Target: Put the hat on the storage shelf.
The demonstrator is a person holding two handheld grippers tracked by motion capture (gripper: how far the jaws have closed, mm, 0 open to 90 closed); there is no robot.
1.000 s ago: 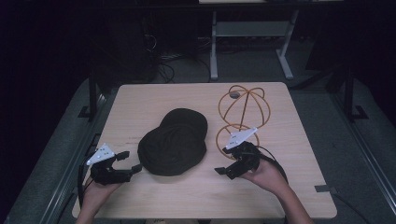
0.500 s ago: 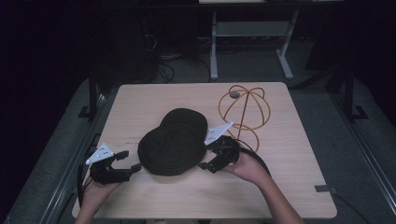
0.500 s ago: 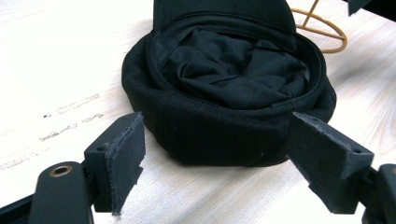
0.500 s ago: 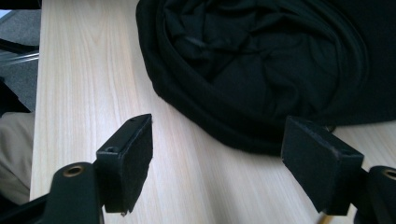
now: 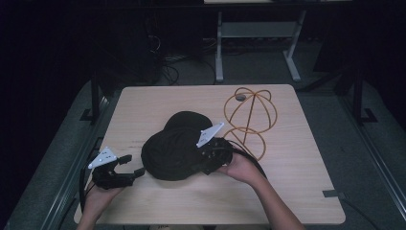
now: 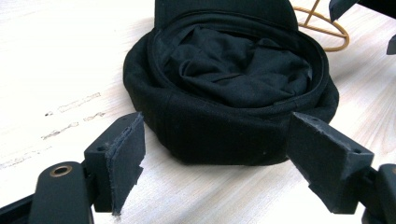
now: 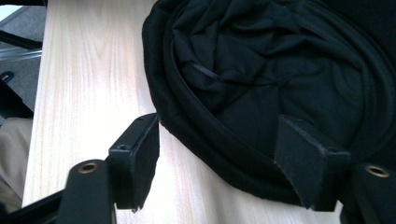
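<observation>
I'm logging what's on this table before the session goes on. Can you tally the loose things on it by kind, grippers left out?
Black fabric caps, lying upside down with the lining showing: 1
Orange wire dome-shaped hat stands: 1
Total: 2
A second dark rounded shape behind the cap may be its brim or another cap; I cannot tell.

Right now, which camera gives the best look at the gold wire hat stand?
The high view: the wire stand shows whole there, upright on the table right of the black cap. The left gripper view catches just a curved piece of its base ring behind the cap.
</observation>
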